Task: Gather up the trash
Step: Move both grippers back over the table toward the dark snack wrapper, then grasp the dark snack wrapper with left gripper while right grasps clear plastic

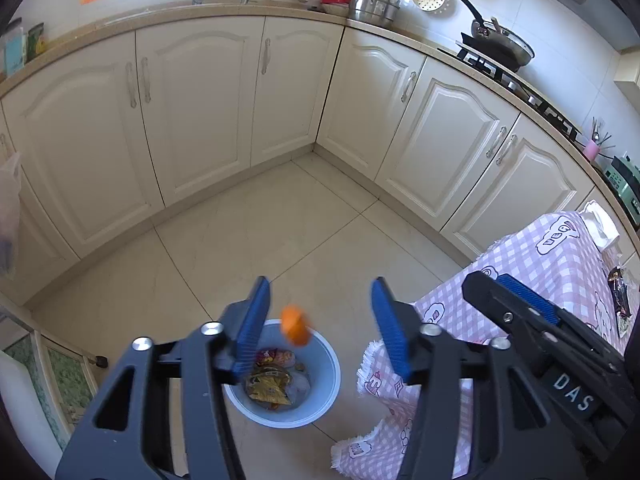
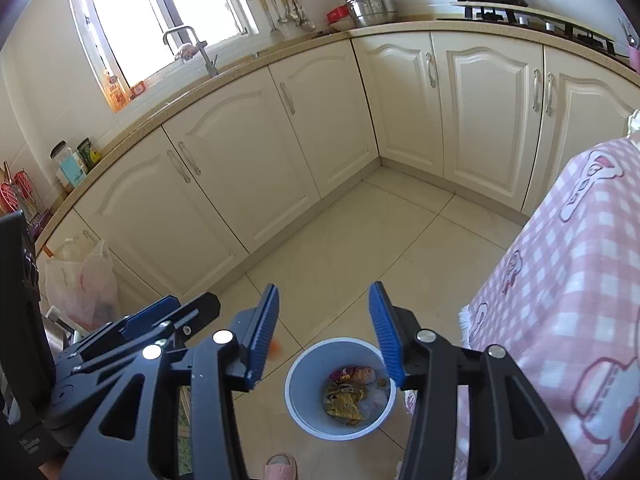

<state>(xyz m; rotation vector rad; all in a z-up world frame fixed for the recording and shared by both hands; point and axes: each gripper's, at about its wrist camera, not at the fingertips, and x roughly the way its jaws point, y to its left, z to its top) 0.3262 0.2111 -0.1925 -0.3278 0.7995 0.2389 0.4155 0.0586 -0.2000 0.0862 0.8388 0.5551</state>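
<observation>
On bare tiled floor (image 1: 300, 220) hemmed by cabinets (image 1: 200, 100) at twelve o'clock, both grippers (image 1: 320, 320) (image 2: 324, 328) hung empty, fingers apart, above the bin (image 2: 298, 392).

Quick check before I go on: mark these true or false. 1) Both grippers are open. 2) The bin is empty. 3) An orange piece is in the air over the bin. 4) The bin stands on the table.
1) True: the left gripper and right gripper both stand open with nothing between the pads.
2) False: the bin holds wrappers.
3) True: the orange piece is blurred, mid-air.
4) False: it stands on the floor beside the checked tablecloth.
</observation>
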